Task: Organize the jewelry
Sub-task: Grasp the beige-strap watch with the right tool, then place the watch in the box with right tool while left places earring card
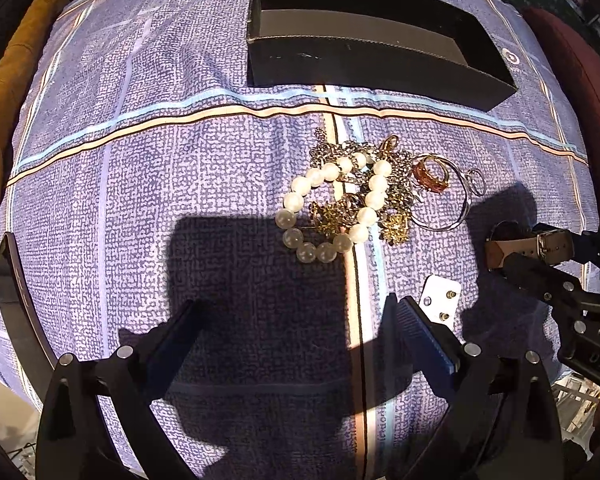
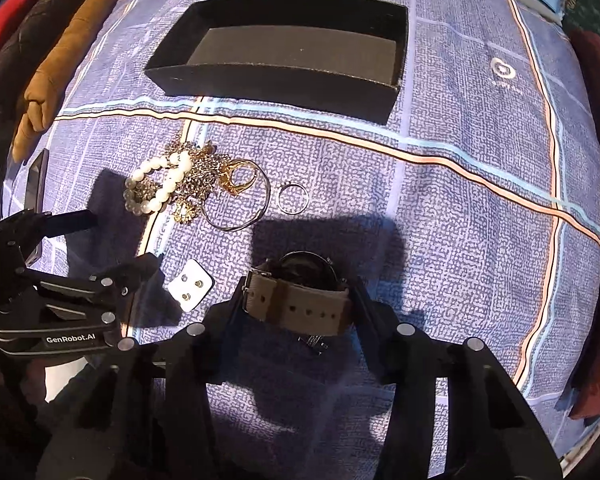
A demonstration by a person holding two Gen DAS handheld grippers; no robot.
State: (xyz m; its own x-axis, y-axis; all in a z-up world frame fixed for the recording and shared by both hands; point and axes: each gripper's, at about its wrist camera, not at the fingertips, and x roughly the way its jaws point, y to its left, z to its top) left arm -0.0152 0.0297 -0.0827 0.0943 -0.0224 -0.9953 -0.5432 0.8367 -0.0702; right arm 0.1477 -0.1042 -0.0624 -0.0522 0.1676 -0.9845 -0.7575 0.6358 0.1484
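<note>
A blue plaid bedsheet lies beside a tan garment.

surface: blue plaid cloth | light: hard sun, sharp shadows | left edge: tan cushion

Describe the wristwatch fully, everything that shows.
The wristwatch has a tan strap that looks like leather or fabric, with punched holes, a keeper loop and a metal buckle. Its round dark case, metal-rimmed, sits behind the strap, tilted, dial unreadable in shadow. The right claw is shut on the strap, fingers pressing both sides. Whether it touches the purple plaid cloth cannot be told.
</note>
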